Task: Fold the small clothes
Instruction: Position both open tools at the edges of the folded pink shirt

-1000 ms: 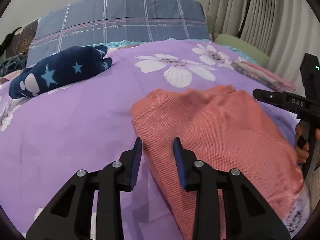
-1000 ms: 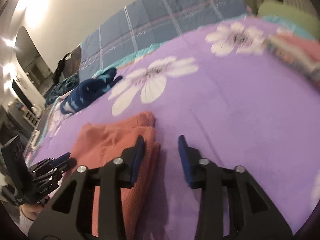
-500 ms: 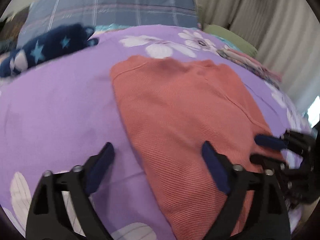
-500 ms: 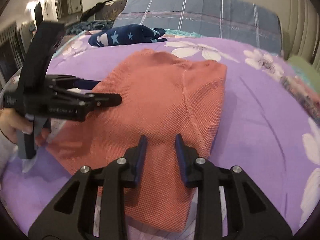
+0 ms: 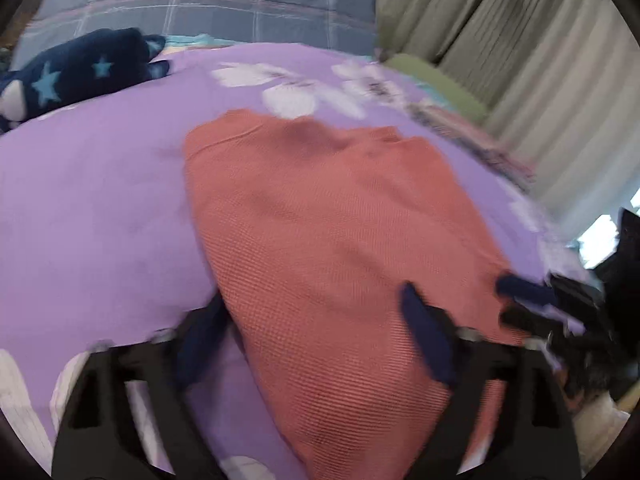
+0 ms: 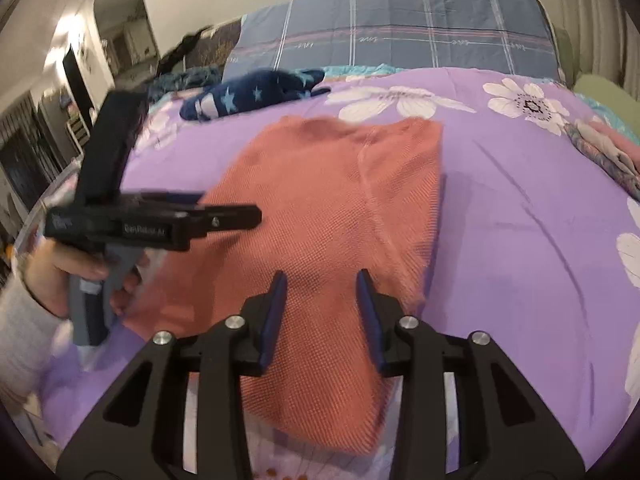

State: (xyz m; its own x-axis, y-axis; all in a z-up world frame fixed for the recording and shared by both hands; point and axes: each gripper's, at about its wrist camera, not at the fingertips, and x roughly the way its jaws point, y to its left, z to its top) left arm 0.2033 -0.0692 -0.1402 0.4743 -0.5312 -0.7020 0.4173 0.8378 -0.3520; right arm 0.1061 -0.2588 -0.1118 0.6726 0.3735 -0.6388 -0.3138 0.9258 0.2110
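A salmon-pink knit garment lies flat on the purple flowered bedspread; it also shows in the right wrist view. My left gripper is wide open over the garment's near left edge, one finger on each side of that edge. It shows from the side in the right wrist view, hand-held at the left. My right gripper is open just above the garment's near right part, holding nothing. It shows blurred at the right edge of the left wrist view.
A dark blue star-patterned cloth lies at the back left. A blue plaid pillow stands at the head of the bed. Folded pink clothes lie at the right edge. Curtains hang beyond the bed's right side.
Both grippers pulled back to the garment's near edge. My left gripper opened wide. My right gripper first narrowed, then opened again. The garment lies flat as before.
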